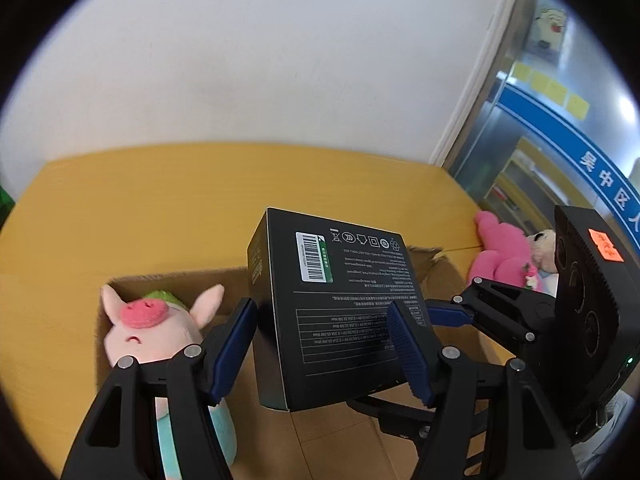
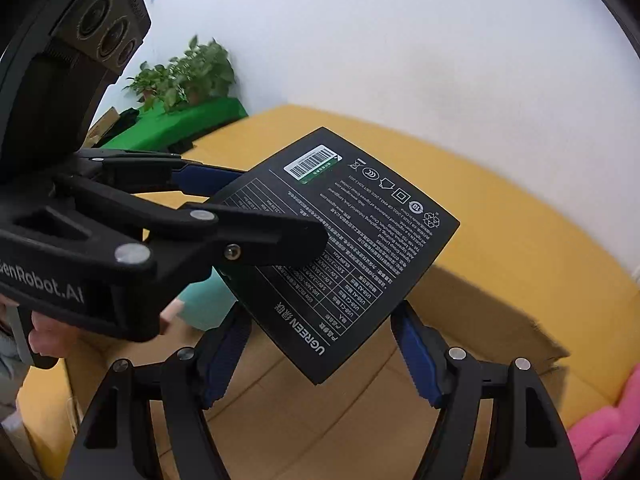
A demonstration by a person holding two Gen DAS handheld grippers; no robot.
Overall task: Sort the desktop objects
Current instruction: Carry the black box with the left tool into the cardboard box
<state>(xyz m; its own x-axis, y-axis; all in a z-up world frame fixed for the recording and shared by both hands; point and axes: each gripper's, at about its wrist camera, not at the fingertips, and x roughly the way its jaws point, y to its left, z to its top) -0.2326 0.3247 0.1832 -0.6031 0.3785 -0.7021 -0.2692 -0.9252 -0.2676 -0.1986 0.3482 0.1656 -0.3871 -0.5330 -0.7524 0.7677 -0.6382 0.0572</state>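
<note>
Two grippers share one load: the left gripper (image 1: 324, 350) and the right gripper (image 2: 322, 354) each have their ribbed blue pads clamped on the black box (image 1: 336, 304), jaws set wide across its sides, from roughly crossing directions. Judged reason for the double grip: the box is broad and smooth-faced, so two holds keep it from twisting. Box is rigid matte card, sharp-edged, white print and a barcode sticker on the upward face; it hangs tilted, above the open cardboard carton (image 1: 448, 276), not resting in it. Carton is plain brown corrugated board with a torn flap edge. Inside it, left of the box, lies a soft pink pig plush (image 1: 148, 332) with green tuft. Beyond, on the yellow tabletop (image 1: 160, 208), a fuzzy pink plush (image 1: 504, 256) lies outside the carton, unsorted. Farther back, white wall.
</note>
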